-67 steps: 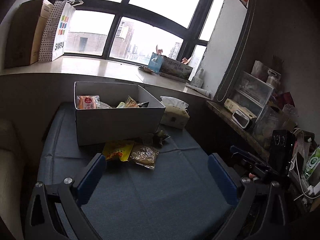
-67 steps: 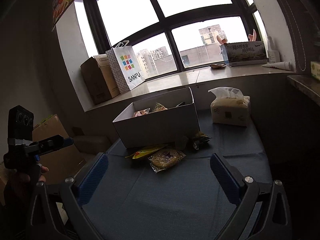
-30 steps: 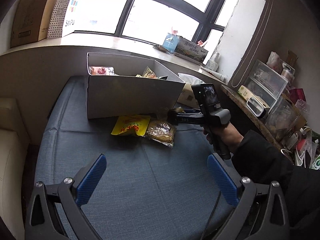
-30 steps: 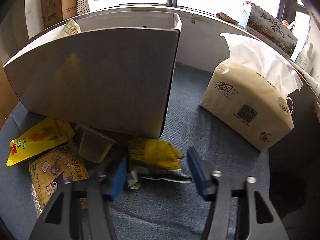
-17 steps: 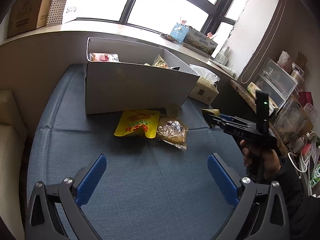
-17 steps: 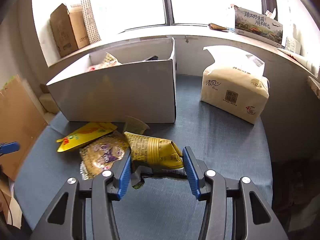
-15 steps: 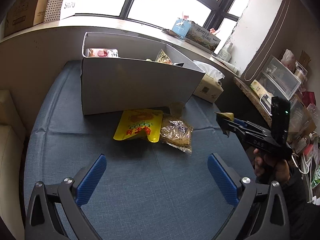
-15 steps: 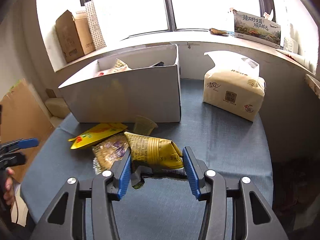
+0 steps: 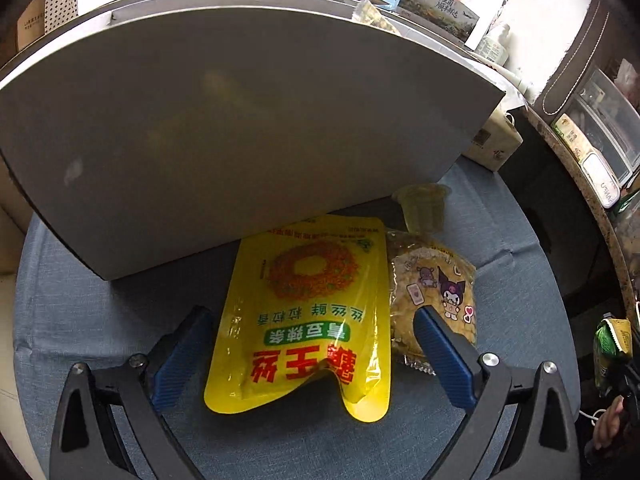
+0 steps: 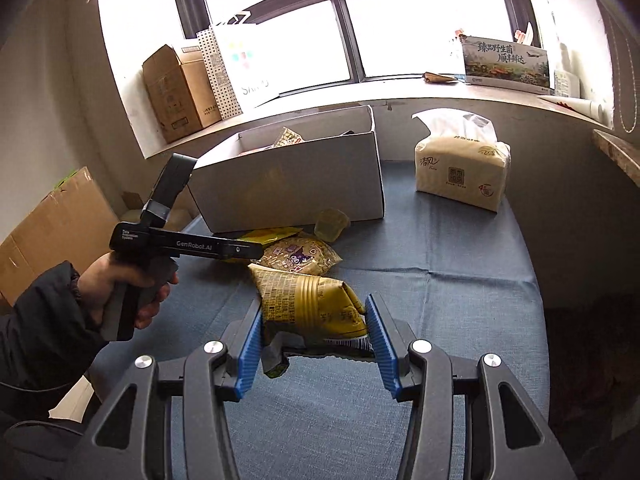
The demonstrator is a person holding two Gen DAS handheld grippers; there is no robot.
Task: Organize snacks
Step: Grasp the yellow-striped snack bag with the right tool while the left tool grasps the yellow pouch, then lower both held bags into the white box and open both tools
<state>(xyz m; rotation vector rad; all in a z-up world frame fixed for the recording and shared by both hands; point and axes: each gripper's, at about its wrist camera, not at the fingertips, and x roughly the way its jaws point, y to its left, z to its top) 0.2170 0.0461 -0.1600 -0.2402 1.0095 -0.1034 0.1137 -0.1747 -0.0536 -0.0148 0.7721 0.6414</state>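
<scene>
My left gripper (image 9: 316, 356) is open, its blue fingers on either side of a yellow snack pouch (image 9: 304, 308) that lies on the blue cloth in front of the white box (image 9: 224, 128). A clear cartoon-print bag (image 9: 436, 288) lies touching the pouch's right side, with a small jelly cup (image 9: 424, 208) behind it. My right gripper (image 10: 314, 340) is shut on an olive-yellow snack packet (image 10: 308, 300), held above the cloth. The left gripper also shows in the right wrist view (image 10: 248, 251), low over the pouch (image 10: 264, 235) and cartoon bag (image 10: 300, 256).
The white box (image 10: 296, 180) holds several snacks. A tissue pack (image 10: 460, 168) stands right of it. Cardboard boxes (image 10: 176, 88) and a shopping bag sit on the window sill. A shelf with clutter (image 9: 592, 140) runs along the right.
My left gripper has dropped forward and down to straddle the yellow pouch. My right gripper has pulled back and up, still holding the olive-yellow packet.
</scene>
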